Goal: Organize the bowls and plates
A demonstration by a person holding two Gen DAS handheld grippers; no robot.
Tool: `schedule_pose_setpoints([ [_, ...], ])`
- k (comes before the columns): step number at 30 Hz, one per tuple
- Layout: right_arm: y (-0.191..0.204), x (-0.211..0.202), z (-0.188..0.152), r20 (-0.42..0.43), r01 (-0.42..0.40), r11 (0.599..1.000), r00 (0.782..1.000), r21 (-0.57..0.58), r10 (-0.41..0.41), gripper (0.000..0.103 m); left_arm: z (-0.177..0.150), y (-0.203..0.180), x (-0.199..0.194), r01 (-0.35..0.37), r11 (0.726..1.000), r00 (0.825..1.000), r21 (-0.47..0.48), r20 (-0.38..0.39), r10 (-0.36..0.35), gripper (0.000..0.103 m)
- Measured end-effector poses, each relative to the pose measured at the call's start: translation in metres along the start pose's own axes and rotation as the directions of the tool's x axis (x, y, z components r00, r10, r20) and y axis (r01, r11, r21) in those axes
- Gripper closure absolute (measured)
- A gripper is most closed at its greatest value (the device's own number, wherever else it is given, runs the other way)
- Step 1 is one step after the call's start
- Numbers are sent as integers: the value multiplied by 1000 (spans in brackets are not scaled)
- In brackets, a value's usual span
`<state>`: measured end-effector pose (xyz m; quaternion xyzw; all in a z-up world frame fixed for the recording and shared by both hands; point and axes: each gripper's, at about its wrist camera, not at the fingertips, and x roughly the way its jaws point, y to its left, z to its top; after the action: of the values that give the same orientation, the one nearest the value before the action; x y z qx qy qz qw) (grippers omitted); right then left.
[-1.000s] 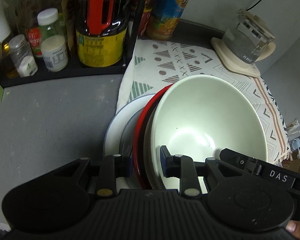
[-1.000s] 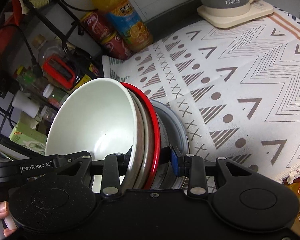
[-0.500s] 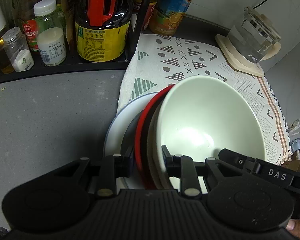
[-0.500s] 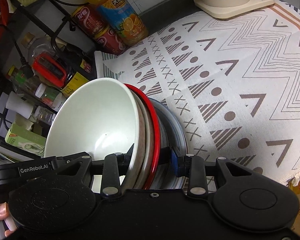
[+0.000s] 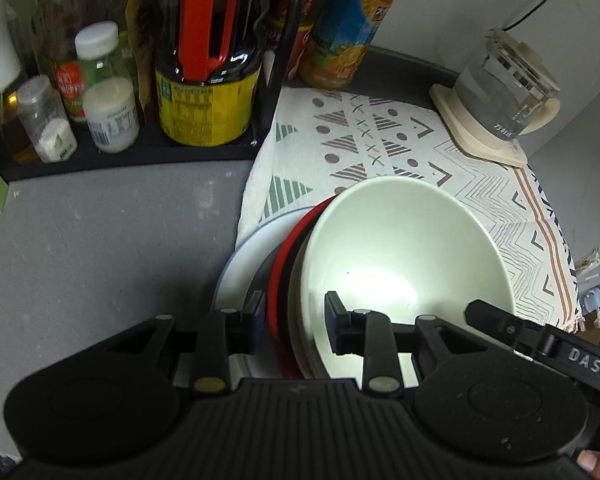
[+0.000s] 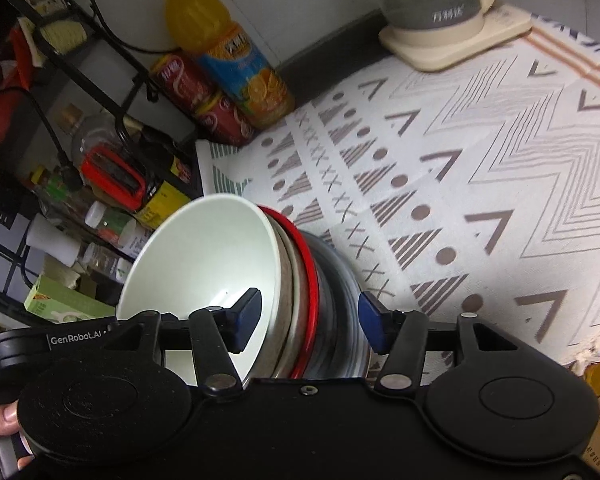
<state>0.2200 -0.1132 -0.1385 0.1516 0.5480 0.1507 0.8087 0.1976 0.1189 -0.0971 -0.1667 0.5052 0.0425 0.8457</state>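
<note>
A nested stack of dishes stands at the left edge of the patterned cloth point(image 5: 360, 140). A pale green bowl point(image 5: 400, 248) point(image 6: 204, 256) is on top. Under it are a beige bowl, a red plate point(image 5: 284, 248) point(image 6: 310, 272), a grey plate and a white blue-rimmed plate point(image 5: 240, 264). My left gripper point(image 5: 294, 314) is shut on the stack's rims, one finger inside the green bowl and one under the plates. My right gripper point(image 6: 308, 316) straddles the opposite rim and is open. Its outer pad point(image 6: 370, 320) stands slightly off the bottom plate.
A black rack with sauce bottles and jars point(image 5: 208, 92) stands behind the grey counter point(image 5: 100, 240). An orange juice bottle point(image 6: 236, 60) and red cans point(image 6: 204, 96) are at the cloth's back corner. A glass kettle point(image 6: 432, 4) sits far right, a green box point(image 6: 60, 304) far left.
The right gripper's fingers have spread apart and let go of the stack's rim. The left gripper keeps its hold, and the stack has barely shifted.
</note>
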Motion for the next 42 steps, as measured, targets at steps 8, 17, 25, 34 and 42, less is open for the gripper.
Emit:
schedule_pose_setpoints([
  [8,6,-58,-12,190,99,995,977,-22,-93,9,-8,-15,-29,-55,997,997,55,55,52,65],
  [17,7,-112,-40,330,198,980,927,-26,-178,2,-36,-32,-69,-72,991,988,111,140,56,36],
  [25,7,-157,-62,432,295,956,861,3,-267,2,-52,-42,-104,-87,980,967,177,250,41,16],
  [34,31,-182,-95,475,353,936,821,15,-317,2,-61,-41,-130,-37,960,952,279,302,-51,13],
  [42,68,-198,-136,476,374,927,809,37,-345,2,-83,-12,-156,-12,946,951,325,297,-90,12],
])
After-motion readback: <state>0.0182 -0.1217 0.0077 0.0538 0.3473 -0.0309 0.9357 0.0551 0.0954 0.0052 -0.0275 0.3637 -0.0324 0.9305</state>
